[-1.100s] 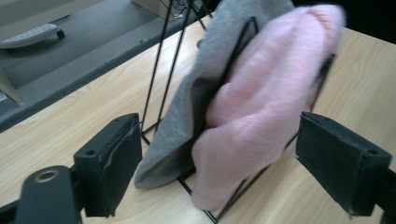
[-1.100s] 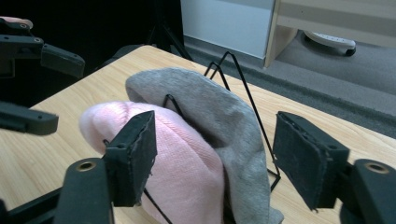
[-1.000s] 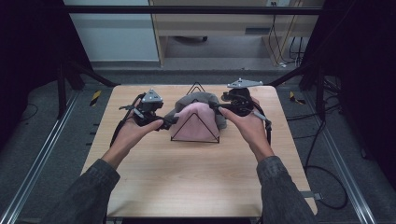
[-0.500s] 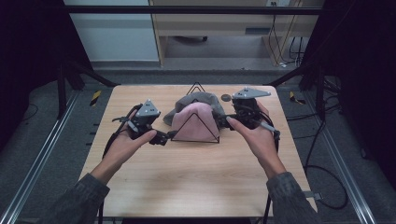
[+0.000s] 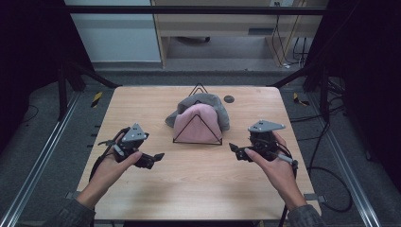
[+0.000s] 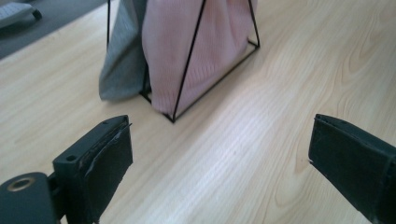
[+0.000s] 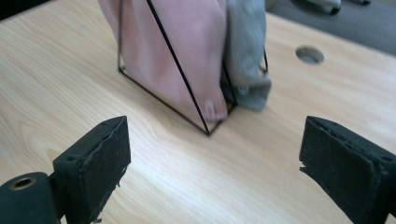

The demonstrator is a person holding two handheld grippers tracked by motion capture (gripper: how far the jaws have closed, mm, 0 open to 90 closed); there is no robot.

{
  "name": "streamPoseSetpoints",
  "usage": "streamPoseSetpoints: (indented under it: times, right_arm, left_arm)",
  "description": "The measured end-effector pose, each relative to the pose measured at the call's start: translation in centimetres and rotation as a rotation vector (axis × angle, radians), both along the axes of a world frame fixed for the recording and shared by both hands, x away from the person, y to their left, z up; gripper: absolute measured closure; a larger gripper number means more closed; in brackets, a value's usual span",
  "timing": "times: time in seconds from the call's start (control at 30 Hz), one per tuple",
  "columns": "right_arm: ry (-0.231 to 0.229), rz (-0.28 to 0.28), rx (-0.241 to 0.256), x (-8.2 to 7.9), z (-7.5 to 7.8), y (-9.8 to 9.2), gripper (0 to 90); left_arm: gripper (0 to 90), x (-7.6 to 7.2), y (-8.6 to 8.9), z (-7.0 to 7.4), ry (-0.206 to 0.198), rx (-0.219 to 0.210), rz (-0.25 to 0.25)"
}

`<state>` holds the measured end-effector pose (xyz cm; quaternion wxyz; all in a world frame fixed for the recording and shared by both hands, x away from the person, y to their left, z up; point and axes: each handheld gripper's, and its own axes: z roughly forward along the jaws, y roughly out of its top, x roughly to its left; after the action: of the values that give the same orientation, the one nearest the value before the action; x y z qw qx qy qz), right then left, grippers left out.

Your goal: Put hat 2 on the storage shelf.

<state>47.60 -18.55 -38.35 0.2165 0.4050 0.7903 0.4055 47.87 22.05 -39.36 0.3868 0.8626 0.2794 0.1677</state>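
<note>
High view: our left gripper sits with jaws wide and empty; ahead and between both hands the pink cloth and grey cloth drape a wire rack; our right gripper, equally wide, seems equally near.

The high view looks forward and down from above the person's side, taking in the whole wooden table from fairly far off. The left gripper view sits low and close over the tabletop, facing the black wire rack from its left front corner. The right gripper view is just as low and near, facing the rack's opposite front corner. All three views share the rack with the pink cloth and grey cloth draped over it.
</note>
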Motion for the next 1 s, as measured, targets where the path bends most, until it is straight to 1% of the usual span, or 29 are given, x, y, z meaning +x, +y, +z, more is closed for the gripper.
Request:
streamPoseSetpoints:
  times: [0.03, 0.07, 0.13, 0.23, 0.27, 0.3, 0.33, 0.37, 0.4, 0.43, 0.47, 0.5, 0.57, 0.6, 0.63, 0.67, 0.7, 0.77, 0.8, 0.83, 0.87, 0.9, 0.93, 1.0]
  right_arm:
    - [0.009, -0.005, 0.001, -0.1, -0.5, -0.3, 9.1]
    - [0.016, -0.010, -0.003, -0.2, -0.9, -0.6, 9.1]
    - [0.034, -0.022, 0.000, -0.4, -1.8, -1.0, 9.2]
    - [0.063, -0.031, -0.004, -0.6, -3.0, -1.2, 9.4]
    - [0.063, -0.031, -0.004, -0.6, -3.0, -1.2, 9.4]
    - [0.087, -0.037, -0.003, -0.7, -4.0, -1.3, 9.6]
    - [0.094, -0.035, -0.005, -0.7, -4.3, -1.3, 9.7]
    - [0.104, -0.033, -0.011, -0.7, -4.7, -1.3, 9.8]
    - [0.116, -0.034, -0.014, -0.7, -5.1, -1.3, 10.0]
    - [0.129, -0.035, -0.021, -0.6, -5.5, -1.3, 10.1]
    - [0.129, -0.035, -0.021, -0.6, -5.5, -1.3, 10.1]
    - [0.156, -0.039, -0.029, -0.5, -6.4, -1.3, 10.3]
    - [0.175, -0.037, -0.044, -0.4, -7.0, -1.2, 10.4]
    - [0.175, -0.037, -0.044, -0.4, -7.0, -1.2, 10.4]
    - [0.209, -0.040, -0.049, -0.2, -7.8, -0.9, 10.4]
    - [0.217, -0.039, -0.049, -0.1, -8.0, -0.9, 10.6]
    - [0.234, -0.044, -0.041, 0.0, -8.4, -0.8, 11.1]
    - [0.237, -0.054, -0.042, 0.2, -8.9, -0.7, 11.5]
    - [0.242, -0.061, -0.032, 0.3, -9.1, -0.6, 11.8]
    - [0.237, -0.072, -0.032, 0.4, -9.4, -0.6, 12.3]
    - [0.238, -0.083, -0.024, 0.6, -9.6, -0.7, 12.5]
    - [0.249, -0.089, -0.002, 0.8, -9.8, -0.8, 12.5]
    - [0.254, -0.092, 0.008, 0.9, -9.9, -0.8, 12.5]
    - [0.257, -0.100, 0.001, 0.9, -10.1, -0.9, 12.4]
  left_arm:
    - [5.5, 0.0, 0.0, 0.0, 0.000, 0.000, 0.000]
    - [5.5, -0.2, 0.3, -0.8, 0.019, 0.004, 0.003]
    - [5.6, -0.3, 0.5, -1.6, 0.036, 0.014, 0.002]
    - [5.5, -0.2, 0.8, -2.7, 0.056, 0.044, 0.003]
    - [5.5, -0.2, 0.8, -2.7, 0.056, 0.044, 0.003]
    - [5.5, -0.1, 0.9, -3.4, 0.073, 0.057, 0.006]
    - [5.5, 0.0, 1.0, -3.8, 0.083, 0.064, 0.007]
    - [5.6, 0.0, 1.0, -3.8, 0.083, 0.064, 0.007]
    - [5.6, 0.2, 1.1, -4.5, 0.101, 0.071, 0.014]
    - [5.6, 0.2, 1.1, -4.5, 0.101, 0.071, 0.014]
    - [5.6, 0.3, 1.1, -4.9, 0.111, 0.072, 0.015]
    - [5.6, 0.5, 1.1, -5.3, 0.122, 0.077, 0.014]
    - [5.6, 0.8, 1.3, -6.3, 0.145, 0.082, 0.021]
    - [5.4, 0.8, 1.3, -6.3, 0.145, 0.082, 0.021]
    - [5.5, 0.9, 1.4, -7.1, 0.155, 0.090, 0.035]
    - [5.7, 0.9, 1.4, -7.1, 0.155, 0.090, 0.035]
    - [5.8, 1.1, 1.4, -7.7, 0.168, 0.102, 0.039]
    - [5.8, 1.2, 1.6, -8.2, 0.190, 0.085, 0.047]
    - [5.8, 1.3, 1.7, -8.4, 0.190, 0.088, 0.055]
    - [5.8, 1.3, 1.7, -8.5, 0.191, 0.098, 0.064]
    - [5.7, 1.3, 1.7, -8.5, 0.191, 0.098, 0.064]
    - [5.5, 1.3, 1.7, -8.8, 0.191, 0.108, 0.069]
    - [5.5, 1.3, 1.7, -9.0, 0.202, 0.105, 0.069]
    - [5.2, 1.3, 1.6, -9.3, 0.207, 0.110, 0.073]
